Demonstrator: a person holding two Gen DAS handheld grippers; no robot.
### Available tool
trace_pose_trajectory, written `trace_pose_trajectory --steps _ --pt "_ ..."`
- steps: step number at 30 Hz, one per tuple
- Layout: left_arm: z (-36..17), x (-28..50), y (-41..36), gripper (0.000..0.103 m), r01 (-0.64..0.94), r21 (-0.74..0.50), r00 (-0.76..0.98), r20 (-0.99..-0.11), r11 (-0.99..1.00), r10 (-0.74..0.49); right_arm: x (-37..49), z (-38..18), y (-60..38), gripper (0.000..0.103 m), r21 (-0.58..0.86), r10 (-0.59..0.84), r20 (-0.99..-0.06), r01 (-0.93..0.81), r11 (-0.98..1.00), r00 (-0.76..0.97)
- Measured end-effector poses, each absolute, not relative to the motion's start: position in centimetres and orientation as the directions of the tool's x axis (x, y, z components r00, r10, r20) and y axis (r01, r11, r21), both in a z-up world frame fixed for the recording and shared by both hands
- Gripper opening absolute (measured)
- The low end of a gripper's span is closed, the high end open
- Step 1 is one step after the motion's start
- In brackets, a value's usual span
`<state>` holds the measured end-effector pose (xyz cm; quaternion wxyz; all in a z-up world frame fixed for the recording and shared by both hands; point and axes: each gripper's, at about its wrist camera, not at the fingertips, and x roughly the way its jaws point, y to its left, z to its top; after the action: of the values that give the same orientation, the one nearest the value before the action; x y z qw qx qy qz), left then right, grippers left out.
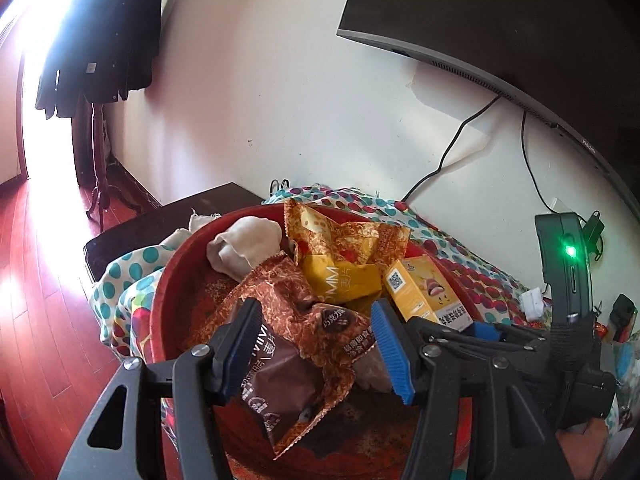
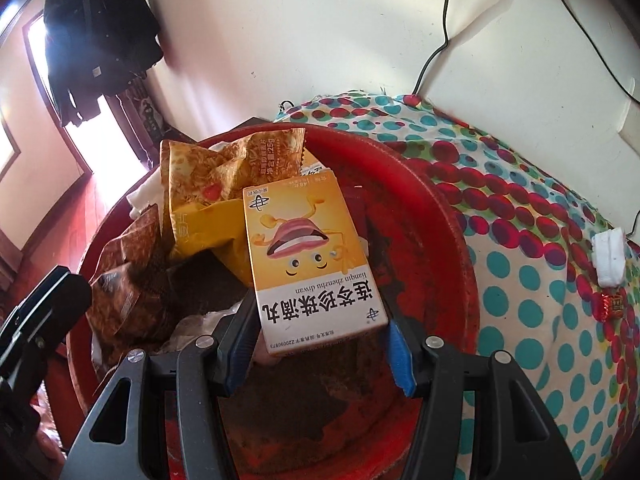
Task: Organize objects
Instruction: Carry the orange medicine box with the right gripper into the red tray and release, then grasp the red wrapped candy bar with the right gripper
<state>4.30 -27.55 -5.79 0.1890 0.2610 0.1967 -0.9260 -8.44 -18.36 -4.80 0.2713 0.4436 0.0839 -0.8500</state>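
A red basin on a dotted cloth holds a brown snack packet, a yellow snack packet, a beige cloth pouch and a yellow medicine box. My left gripper is open, its blue pads on either side of the brown packet, which lies between them. My right gripper holds the near end of the yellow box between its pads over the basin. The brown packet and yellow packet lie to the box's left.
The dotted cloth covers the table to the right, with a white plug and a small red item on it. A monitor and cables hang on the wall behind. Red wooden floor lies left.
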Motion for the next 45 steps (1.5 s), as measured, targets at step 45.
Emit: trace_pose_trajectory --steps 45 --pt "-6.2 3.7 -25.8 0.058 0.415 -0.162 -0.782 -0.566 -0.895 -0.260 -20.0 -7.5 4.2 0.074 0.069 0.066 -0.821 -0.213 -0.975 -0.567"
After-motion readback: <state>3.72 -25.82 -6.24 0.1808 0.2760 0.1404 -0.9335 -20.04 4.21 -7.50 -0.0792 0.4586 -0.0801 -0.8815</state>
